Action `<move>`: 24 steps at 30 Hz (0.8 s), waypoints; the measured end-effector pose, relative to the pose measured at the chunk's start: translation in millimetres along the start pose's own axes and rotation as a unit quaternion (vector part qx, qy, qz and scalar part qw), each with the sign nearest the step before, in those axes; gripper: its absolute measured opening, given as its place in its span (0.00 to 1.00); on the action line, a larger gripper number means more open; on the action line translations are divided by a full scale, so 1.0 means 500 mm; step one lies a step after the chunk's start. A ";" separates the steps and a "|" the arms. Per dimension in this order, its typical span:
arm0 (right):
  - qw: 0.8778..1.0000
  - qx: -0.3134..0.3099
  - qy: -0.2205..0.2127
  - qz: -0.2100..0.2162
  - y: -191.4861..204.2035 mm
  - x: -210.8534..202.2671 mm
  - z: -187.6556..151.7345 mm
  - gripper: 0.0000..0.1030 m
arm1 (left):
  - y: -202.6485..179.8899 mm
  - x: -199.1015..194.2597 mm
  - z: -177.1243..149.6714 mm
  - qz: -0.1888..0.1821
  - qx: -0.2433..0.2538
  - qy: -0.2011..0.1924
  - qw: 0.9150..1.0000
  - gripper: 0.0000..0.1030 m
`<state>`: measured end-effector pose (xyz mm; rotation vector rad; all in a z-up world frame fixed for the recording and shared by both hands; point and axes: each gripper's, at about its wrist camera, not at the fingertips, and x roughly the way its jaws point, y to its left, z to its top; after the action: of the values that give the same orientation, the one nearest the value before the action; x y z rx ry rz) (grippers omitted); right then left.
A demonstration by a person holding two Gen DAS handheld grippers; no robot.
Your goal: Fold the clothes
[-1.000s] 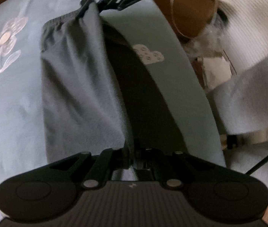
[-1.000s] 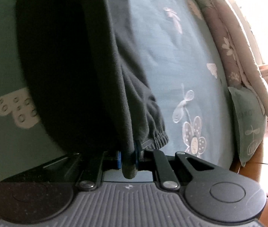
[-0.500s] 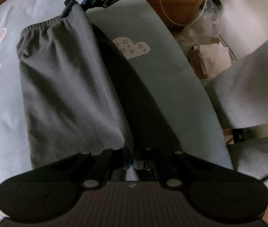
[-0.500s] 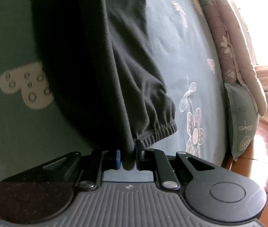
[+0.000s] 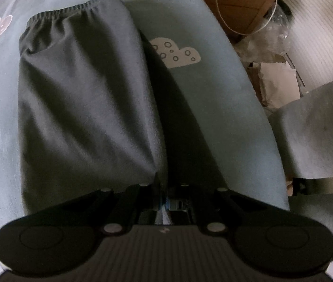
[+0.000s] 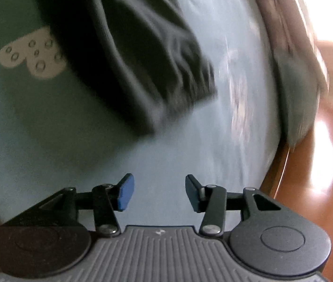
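Observation:
A dark grey garment (image 5: pixel 84 98) with an elastic waistband lies folded lengthwise on the light blue bed sheet (image 5: pixel 213 98). My left gripper (image 5: pixel 165 199) is shut on the garment's near end and holds its edge just above the sheet. The garment's waistband end also shows in the right wrist view (image 6: pixel 157 70), blurred and resting on the sheet. My right gripper (image 6: pixel 158 192) is open and empty, drawn back from the waistband. Its blue pads (image 6: pixel 125 193) stand wide apart.
A grey cloud print (image 5: pixel 178 54) lies on the sheet right of the garment. A cardboard box (image 5: pixel 237 2) and crumpled paper (image 5: pixel 274 82) sit past the bed's right edge. A patterned pillow (image 6: pixel 298 82) lies along the bed's far side, by wooden floor (image 6: pixel 326 176).
My right gripper has opened, let go of the waistband and pulled back. The waistband end has dropped onto the sheet. My left gripper still holds the other end.

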<state>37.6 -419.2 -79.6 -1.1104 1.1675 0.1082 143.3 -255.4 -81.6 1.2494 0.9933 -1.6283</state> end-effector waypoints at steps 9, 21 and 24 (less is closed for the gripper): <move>0.933 0.283 -0.098 0.199 -0.107 -0.082 0.080 0.19 | 0.002 -0.013 0.022 0.001 -0.040 0.000 0.999 0.01; 0.842 0.467 -0.065 0.262 -0.131 -0.003 0.022 0.18 | 0.007 0.025 0.067 -0.016 -0.098 -0.038 0.994 0.01; 0.818 0.515 -0.054 0.251 -0.141 0.012 0.001 0.18 | 0.014 0.027 0.075 -0.017 -0.118 -0.046 0.992 0.01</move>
<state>81.8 -456.9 -39.5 0.1762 1.1413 -0.0601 135.9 -294.7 -88.2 0.9953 1.1187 -1.5296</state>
